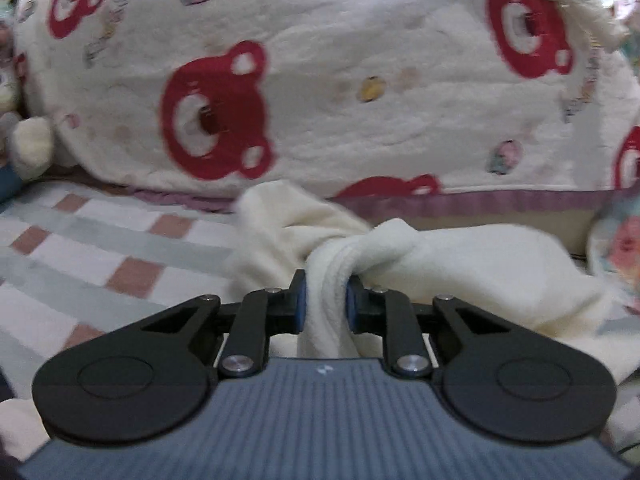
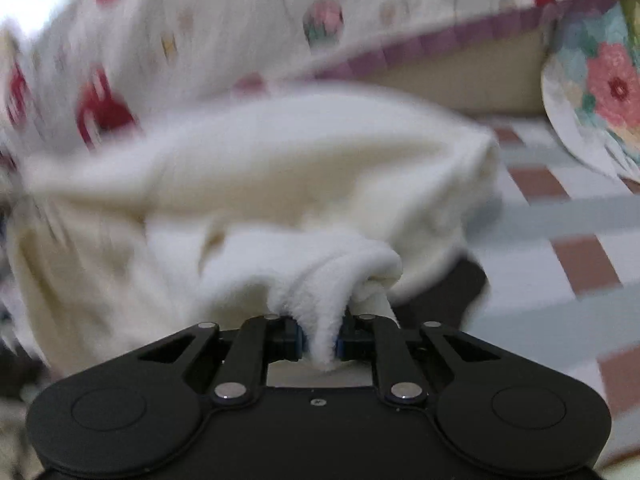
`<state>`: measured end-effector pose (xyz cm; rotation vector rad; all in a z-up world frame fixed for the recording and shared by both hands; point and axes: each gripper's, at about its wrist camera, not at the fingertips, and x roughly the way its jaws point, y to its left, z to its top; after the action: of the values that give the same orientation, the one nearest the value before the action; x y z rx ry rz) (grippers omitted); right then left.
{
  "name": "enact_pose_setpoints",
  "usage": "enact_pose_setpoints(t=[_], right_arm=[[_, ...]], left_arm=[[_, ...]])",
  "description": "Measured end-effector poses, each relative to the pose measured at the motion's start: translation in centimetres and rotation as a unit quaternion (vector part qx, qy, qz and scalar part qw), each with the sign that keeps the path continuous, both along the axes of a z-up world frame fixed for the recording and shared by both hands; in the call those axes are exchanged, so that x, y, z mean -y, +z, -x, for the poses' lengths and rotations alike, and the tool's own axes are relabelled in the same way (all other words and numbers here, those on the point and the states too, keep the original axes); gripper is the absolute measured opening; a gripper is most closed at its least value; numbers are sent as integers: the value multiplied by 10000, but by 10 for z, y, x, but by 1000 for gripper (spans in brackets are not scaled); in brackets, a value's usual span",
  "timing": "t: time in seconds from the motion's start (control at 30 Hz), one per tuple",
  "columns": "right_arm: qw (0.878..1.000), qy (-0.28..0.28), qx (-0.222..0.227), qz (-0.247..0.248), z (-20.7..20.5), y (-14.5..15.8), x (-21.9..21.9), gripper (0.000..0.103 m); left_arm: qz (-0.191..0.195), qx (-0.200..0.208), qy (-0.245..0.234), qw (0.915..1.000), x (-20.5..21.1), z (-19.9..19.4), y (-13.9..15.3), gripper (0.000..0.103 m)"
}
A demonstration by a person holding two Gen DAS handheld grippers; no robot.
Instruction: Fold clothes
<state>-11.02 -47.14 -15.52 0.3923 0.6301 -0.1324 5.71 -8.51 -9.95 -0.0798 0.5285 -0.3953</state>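
Cream fleece garment (image 1: 460,264): we see it bunched on the checked bedcover (image 1: 100,248), in front of the bear-print quilt (image 1: 320,80), with one fold drawn up into each claw.
Left claw (image 1: 325,300): we find it clamped on a thick fold of the fleece; the cloth fills the gap between the blue pads and hangs down over the grey body of the tool.
Right claw (image 2: 320,338): we find it pinched on a gathered ridge of the same fleece, the pads pressing from both sides and a tuft poking out below them.
Fleece in the right view (image 2: 280,152): it spreads away from the claw in a broad, blurred swell; we cannot tell how many layers lie there.
Checked bedcover, right view (image 2: 568,216): we see white, grey and brick-red squares to the right of the garment.
Quilt, right view (image 2: 224,20): it rises behind the fleece, edged in purple.
Floral pillow (image 2: 600,80): it sits at the far right, apart from the garment.
Plush toy (image 1: 30,144): it sits at the left edge, beside the quilt.
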Motion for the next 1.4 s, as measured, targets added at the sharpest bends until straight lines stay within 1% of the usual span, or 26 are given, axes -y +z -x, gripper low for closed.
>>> enact_pose_setpoints(t=[0.1, 0.17, 0.27, 0.33, 0.37, 0.4, 0.5, 0.53, 0.57, 0.63, 0.67, 0.7, 0.73, 0.77, 0.87, 0.9, 0.93, 1.0, 1.07, 1.1, 1.13, 1.2, 1.23, 1.27, 1.33, 1.4], right_arm=[[9916, -182, 861, -945, -2, 34, 24, 15], [9876, -314, 1006, -1162, -15, 43, 33, 15], [9979, -552, 305, -158, -55, 31, 26, 15], [9954, -762, -306, 494, -81, 15, 21, 16], [9954, -803, -406, 319, -86, 7, 21, 16], [9959, -817, -395, 8, -87, 2, 22, 16], [9920, -854, -367, -849, -87, -13, 25, 19], [9928, -869, -387, -728, -83, -11, 22, 20], [9934, -883, -407, -608, -80, -10, 19, 20], [9938, -937, -492, -355, -71, -6, 16, 30], [9930, -1009, -560, -242, -62, -2, 15, 33], [9920, -1083, -627, -136, -54, 1, 15, 42], [9906, -1185, -679, -69, -46, 3, 16, 54], [9883, -1356, -705, -13, -33, 3, 14, 56], [9840, -1554, -725, 473, 1, -3, 0, 55], [9837, -1461, -624, 840, 8, -3, -9, 51], [9826, -1320, -519, 1202, 13, -3, -19, 45], [9799, -586, -266, 1886, 9, 1, -39, 39], [9706, 31, -9, 2407, 0, 8, -56, 39], [9668, 224, 24, 2546, -7, 8, -62, 41], [9624, 417, 56, 2683, -15, 8, -67, 51], [9529, 722, -65, 2945, -34, 3, -73, 71], [9488, 803, -181, 3049, -46, -3, -74, 71], [9443, 872, -229, 3165, -56, -5, -73, 71], [9355, 999, -298, 3376, -76, -9, -72, 70], [9355, 1010, -99, 3383, -93, 2, -69, 70]], left_arm=[[40, -188, 207, 9996, -8, -13, -14, 18], [-38, -201, 228, 9995, -13, -21, -19, 18], [243, -461, 167, 9985, -29, -29, -27, 19], [614, -626, 41, 9961, -37, -27, -31, 19], [686, -594, -26, 9959, -39, -24, -30, 17], [601, -411, -94, 9973, -36, -17, -26, 17], [456, 75, -403, 9981, -27, -3, -14, 22], [435, 149, -510, 9976, -24, 0, -12, 23], [449, 54, -606, 9971, -21, -1, -14, 24], [421, -161, -786, 9959, -15, -2, -19, 24], [267, -332, -847, 9955, -9, -3, -24, 24], [112, -504, -908, 9945, -4, -4, -29, 24], [-42, -675, -967, 9930, 1, -6, -34, 34], [-197, -846, -1027, 9909, 6, -7, -39, 42], [-908, -950, -1044, 9858, 21, -4, -53, 42], [-944, -995, -1051, 9850, 22, -3, -54, 42], [-824, -1008, -1076, 9856, 19, -3, -52, 42], [-495, -1027, -1062, 9878, 12, -5, -48, 44], [-374, -1115, -1002, 9880, 7, -9, -48, 45], [-361, -1171, -974, 9877, 5, -11, -49, 45], [-391, -1233, -954, 9870, 4, -13, -51, 45], [-889, -1391, -899, 9822, 8, -16, -57, 45], [-1215, -1417, -791, 9792, 10, -18, -61, 45], [-1276, -1414, -710, 9791, 7, -19, -62, 45], [-1007, -1502, -557, 9819, -5, -24, -61, 45], [-545, -1529, -486, 9855, -18, -27, -54, 45]])
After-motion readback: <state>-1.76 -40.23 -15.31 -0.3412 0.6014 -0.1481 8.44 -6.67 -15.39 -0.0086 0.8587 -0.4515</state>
